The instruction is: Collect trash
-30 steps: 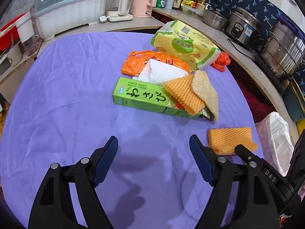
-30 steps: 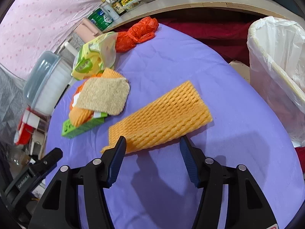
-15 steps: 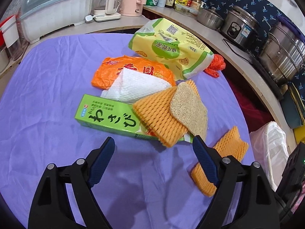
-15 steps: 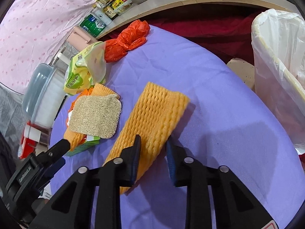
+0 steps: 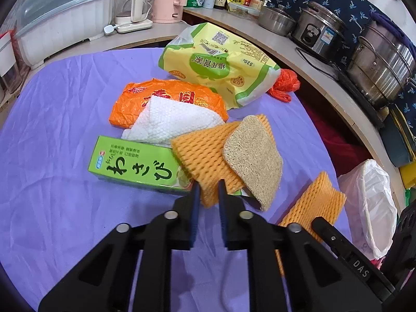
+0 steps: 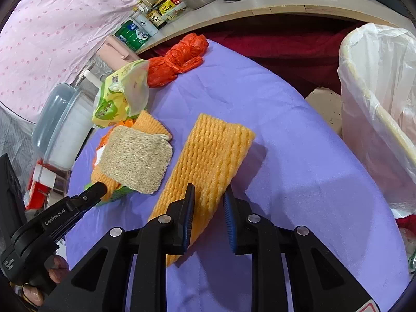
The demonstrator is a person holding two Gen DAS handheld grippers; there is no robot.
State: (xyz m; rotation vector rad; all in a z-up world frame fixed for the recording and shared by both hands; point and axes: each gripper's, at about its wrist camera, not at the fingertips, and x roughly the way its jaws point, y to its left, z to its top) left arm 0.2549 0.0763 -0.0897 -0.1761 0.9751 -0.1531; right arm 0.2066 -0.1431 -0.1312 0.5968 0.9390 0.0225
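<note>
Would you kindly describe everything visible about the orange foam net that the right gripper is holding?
The orange foam net is a long, flattened sleeve of soft ribbed mesh foam. It lies flat on the purple cloth, apart from the pile, its far end toward the lined bin. The right gripper pinches its near end between blue pads.

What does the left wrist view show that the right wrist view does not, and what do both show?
Only the left wrist view shows the white paper towel and the green box's printed top. Only the right wrist view shows the bin liner's open mouth and the right gripper shut on the flat foam net. Both show the loofah pad, the red bag and the purple cloth.
</note>
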